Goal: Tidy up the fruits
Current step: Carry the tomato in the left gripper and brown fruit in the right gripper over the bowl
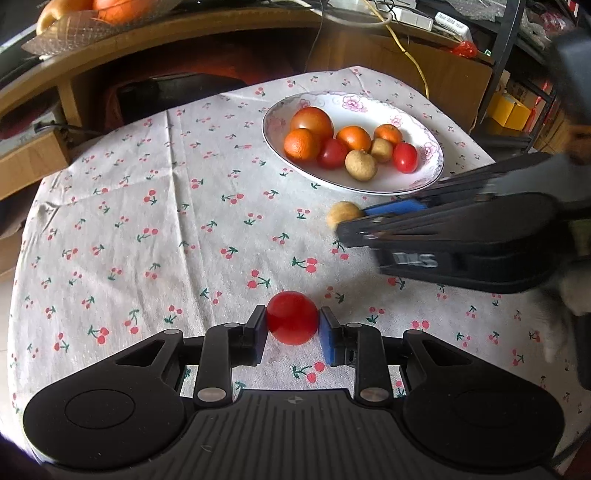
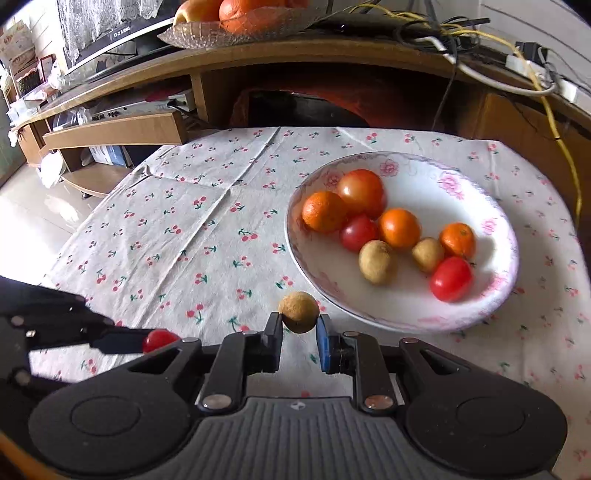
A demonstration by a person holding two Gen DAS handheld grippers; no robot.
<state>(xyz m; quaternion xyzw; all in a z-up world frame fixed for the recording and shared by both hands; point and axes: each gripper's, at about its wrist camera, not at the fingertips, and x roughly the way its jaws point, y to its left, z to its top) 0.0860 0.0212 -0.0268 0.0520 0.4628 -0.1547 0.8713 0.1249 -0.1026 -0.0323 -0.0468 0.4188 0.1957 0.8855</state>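
Note:
My left gripper [image 1: 292, 323] is shut on a red cherry tomato [image 1: 291, 317], just above the cherry-print tablecloth [image 1: 147, 221]. In the right wrist view that tomato [image 2: 159, 339] shows at the lower left between the left gripper's fingers. My right gripper [image 2: 298, 325] is shut on a tan longan [image 2: 298, 312]; the same longan [image 1: 343, 214] appears in the left wrist view at the tip of the right gripper, close to the plate's near rim. The white floral plate [image 2: 461, 173] holds oranges, tomatoes and two longans.
A wooden TV stand [image 2: 221, 55] runs behind the table, with a glass fruit dish [image 2: 236, 22] on top and cables [image 2: 546, 85] along it. A metal rack [image 1: 502, 62] stands at the far right. Bare tablecloth lies left of the plate [image 1: 369, 110].

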